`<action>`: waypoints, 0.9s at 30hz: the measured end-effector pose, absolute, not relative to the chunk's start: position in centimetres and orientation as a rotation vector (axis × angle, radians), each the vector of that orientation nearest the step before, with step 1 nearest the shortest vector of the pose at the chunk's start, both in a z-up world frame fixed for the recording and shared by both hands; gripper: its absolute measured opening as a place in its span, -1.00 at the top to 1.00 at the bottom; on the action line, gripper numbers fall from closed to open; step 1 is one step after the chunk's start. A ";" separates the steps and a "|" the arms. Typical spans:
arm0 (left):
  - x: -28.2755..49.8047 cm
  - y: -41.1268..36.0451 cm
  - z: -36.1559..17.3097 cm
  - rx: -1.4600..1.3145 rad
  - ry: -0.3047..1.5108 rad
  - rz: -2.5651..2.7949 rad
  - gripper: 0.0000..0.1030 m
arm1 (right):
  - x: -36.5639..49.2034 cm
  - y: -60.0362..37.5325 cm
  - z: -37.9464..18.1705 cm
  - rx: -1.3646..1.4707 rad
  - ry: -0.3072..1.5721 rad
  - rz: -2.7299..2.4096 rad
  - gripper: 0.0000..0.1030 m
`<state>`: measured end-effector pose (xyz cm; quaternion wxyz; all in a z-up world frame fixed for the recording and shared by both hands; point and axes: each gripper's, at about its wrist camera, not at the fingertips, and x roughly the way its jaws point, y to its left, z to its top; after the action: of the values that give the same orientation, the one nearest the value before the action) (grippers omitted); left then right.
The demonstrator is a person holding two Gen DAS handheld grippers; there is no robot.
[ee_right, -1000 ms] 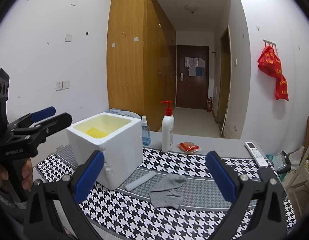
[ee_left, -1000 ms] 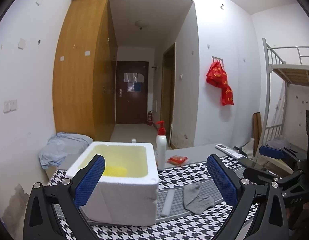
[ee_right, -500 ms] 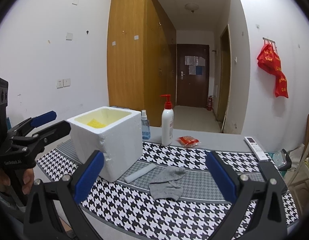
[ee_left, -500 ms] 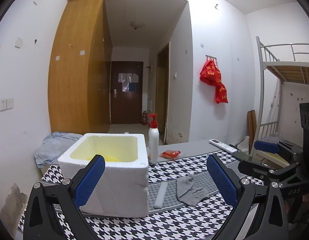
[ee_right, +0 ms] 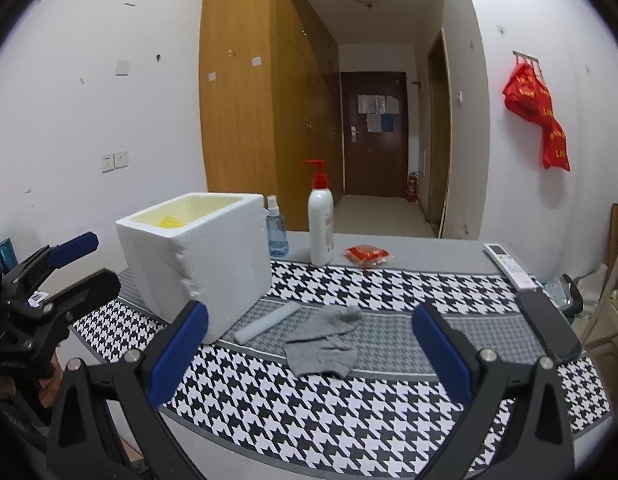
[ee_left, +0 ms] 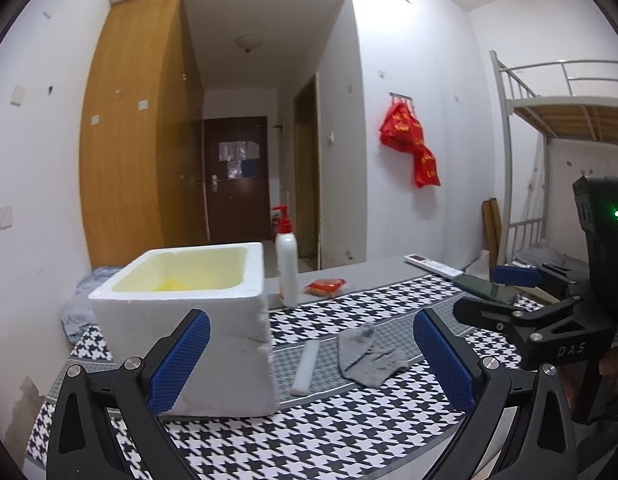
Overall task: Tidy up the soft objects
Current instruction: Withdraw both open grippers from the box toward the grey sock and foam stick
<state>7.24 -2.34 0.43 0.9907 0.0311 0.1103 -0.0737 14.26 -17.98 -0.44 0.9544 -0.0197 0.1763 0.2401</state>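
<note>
Compared with one second ago, both cameras sit lower and nearer the surface [ee_right: 409,248]: less of the inside of the white foam box [ee_left: 197,320] shows in the left wrist view, and the box stands larger in the right wrist view. The objects on the surface have not shifted.

The left gripper [ee_left: 313,360] has its fingers spread wide and holds nothing. The right gripper [ee_right: 309,354] is likewise fully spread and empty. Each carries blue ribbed pads on black arms.

The foam box is a square, thick-walled, open-topped block with a yellowish interior; its near right corner edge is chipped and ragged. A yellow item [ee_right: 169,222] lies inside on the bottom. The task object, a crumpled grey knitted sock [ee_right: 325,342], lies flat on the surface to the right of the box, apart from it. Between box and sock lies a white foam bar [ee_right: 267,323], close to the box wall and just beside the sock.

Behind the box stand a small blue spray bottle [ee_right: 277,232] and a white pump bottle with red dispenser [ee_right: 321,224], both upright. A red packet [ee_right: 367,255] lies to the right of the pump bottle. A white remote control [ee_right: 509,266] and a black phone [ee_right: 549,326] lie far right of the box, near the surface edge.

The black-and-white houndstooth cloth [ee_right: 349,400] in front of the sock is bare up to the near edge.
</note>
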 end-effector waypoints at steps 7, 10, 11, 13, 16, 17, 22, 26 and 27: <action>8.7 -4.0 -0.2 0.069 0.262 -0.199 -0.98 | 14.5 -20.1 -1.3 -0.028 0.377 0.429 -1.00; 9.2 -4.9 -0.6 0.084 0.276 -0.226 -0.98 | 14.6 -21.0 -1.6 -0.011 0.383 0.415 -1.00; 9.4 -5.2 -0.7 0.092 0.279 -0.227 -0.98 | 14.8 -21.3 -1.8 -0.007 0.387 0.413 -1.00; 10.2 -5.8 -1.2 0.102 0.303 -0.230 -0.98 | 15.0 -21.6 -2.2 -0.005 0.399 0.406 -1.00; 11.2 -6.3 -1.8 0.098 0.341 -0.240 -0.98 | 15.6 -22.0 -2.7 0.005 0.419 0.400 -1.00; 11.5 -6.5 -2.0 0.098 0.351 -0.241 -0.98 | 15.7 -22.1 -2.9 0.004 0.423 0.398 -1.00; 12.8 -7.2 -2.2 0.099 0.385 -0.244 -0.98 | 16.5 -22.8 -3.5 0.020 0.437 0.389 -1.00; 13.7 -7.6 -2.7 0.108 0.410 -0.244 -0.98 | 17.2 -23.1 -4.1 0.026 0.458 0.392 -1.00; 13.8 -7.6 -2.8 0.112 0.415 -0.242 -0.98 | 17.2 -23.0 -4.2 0.025 0.461 0.393 -1.00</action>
<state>13.80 -7.63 -2.81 0.9697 0.0553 0.2056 -0.1200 17.21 -23.00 -4.16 0.9543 0.0123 0.2272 0.1937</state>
